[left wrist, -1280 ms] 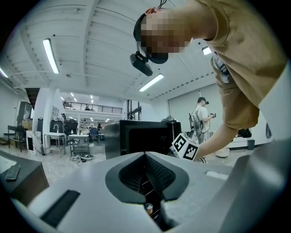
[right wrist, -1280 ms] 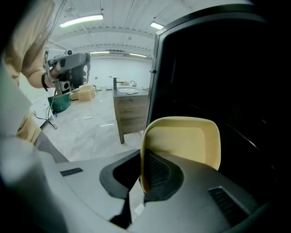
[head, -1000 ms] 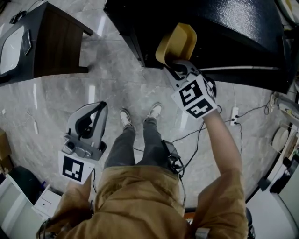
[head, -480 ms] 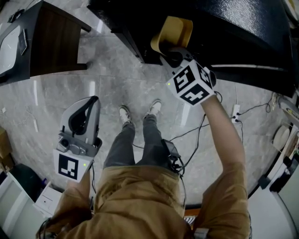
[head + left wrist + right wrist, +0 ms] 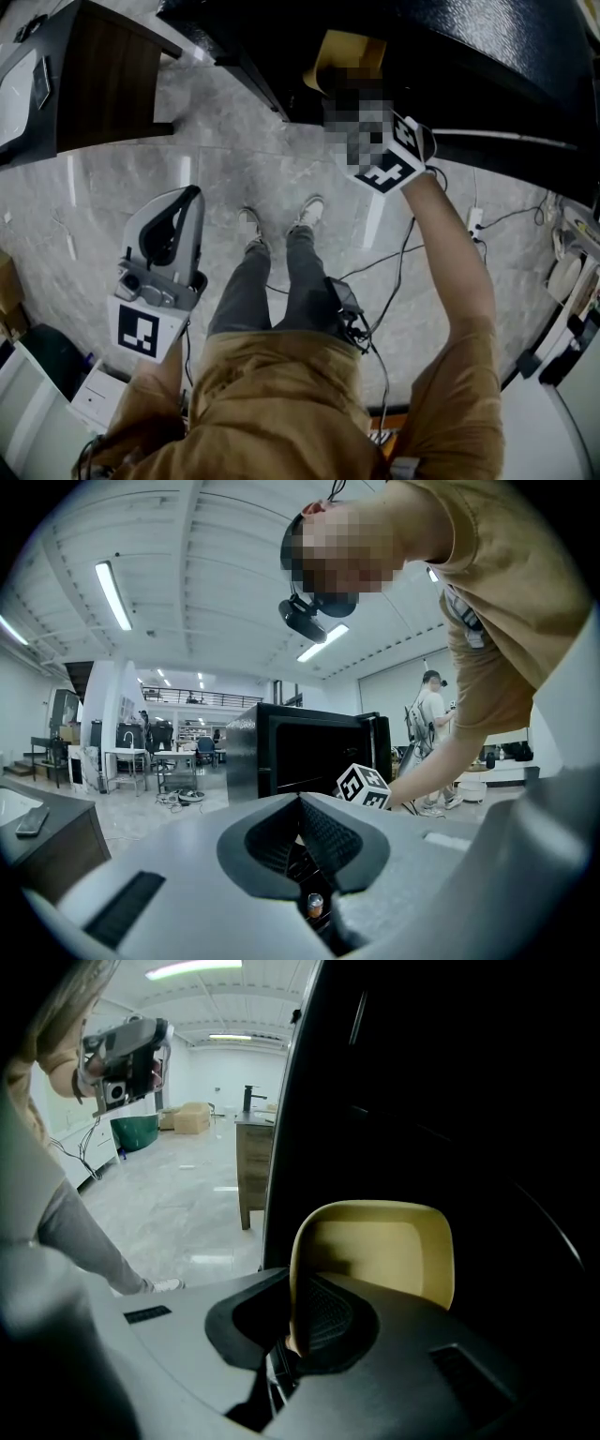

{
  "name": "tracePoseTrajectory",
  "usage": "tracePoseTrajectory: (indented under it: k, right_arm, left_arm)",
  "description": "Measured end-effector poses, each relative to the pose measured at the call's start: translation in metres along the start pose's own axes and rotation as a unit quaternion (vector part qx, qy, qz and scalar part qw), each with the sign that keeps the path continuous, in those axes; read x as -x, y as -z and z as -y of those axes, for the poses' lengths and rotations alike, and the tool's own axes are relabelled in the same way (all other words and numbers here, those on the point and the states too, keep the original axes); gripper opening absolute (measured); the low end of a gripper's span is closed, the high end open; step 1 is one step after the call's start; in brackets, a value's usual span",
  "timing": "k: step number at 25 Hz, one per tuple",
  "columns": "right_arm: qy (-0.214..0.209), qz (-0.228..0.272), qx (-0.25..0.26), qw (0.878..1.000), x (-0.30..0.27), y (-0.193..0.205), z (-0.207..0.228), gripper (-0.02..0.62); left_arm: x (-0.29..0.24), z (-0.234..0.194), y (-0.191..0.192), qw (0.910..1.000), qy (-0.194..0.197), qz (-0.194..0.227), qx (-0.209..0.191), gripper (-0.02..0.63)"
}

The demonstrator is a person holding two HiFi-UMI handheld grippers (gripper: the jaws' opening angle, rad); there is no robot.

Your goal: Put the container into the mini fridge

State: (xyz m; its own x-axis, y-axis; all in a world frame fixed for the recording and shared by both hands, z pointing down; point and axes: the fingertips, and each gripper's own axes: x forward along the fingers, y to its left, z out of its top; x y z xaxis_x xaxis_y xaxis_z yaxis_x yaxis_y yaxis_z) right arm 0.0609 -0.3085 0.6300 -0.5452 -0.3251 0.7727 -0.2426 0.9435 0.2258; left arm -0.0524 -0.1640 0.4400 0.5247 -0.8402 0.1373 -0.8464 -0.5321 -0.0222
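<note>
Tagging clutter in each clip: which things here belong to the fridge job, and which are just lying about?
In the job:
yellow container, gripped by its rim in the right tool
black mini fridge, open

Lying about:
left tool, shut and empty
dark wooden cabinet
power strip

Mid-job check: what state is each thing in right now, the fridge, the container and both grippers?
Mini fridge: door open, inside dark.
Container: held by its rim at the fridge opening, looks empty.
Right gripper: shut on the container's rim.
Left gripper: shut, nothing between its jaws, held back from the fridge.
</note>
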Motion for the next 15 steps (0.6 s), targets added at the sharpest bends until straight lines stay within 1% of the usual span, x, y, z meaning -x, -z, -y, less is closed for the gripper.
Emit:
tracePoseTrajectory:
  k: [15]
  right_arm:
    - [0.007, -0.027, 0.028, 0.999, -0.024, 0.006, 0.028, 0.005]
  left_arm:
    - [-0.007, 0.008, 0.013, 0.9997, 0.004, -0.013, 0.02, 0.0]
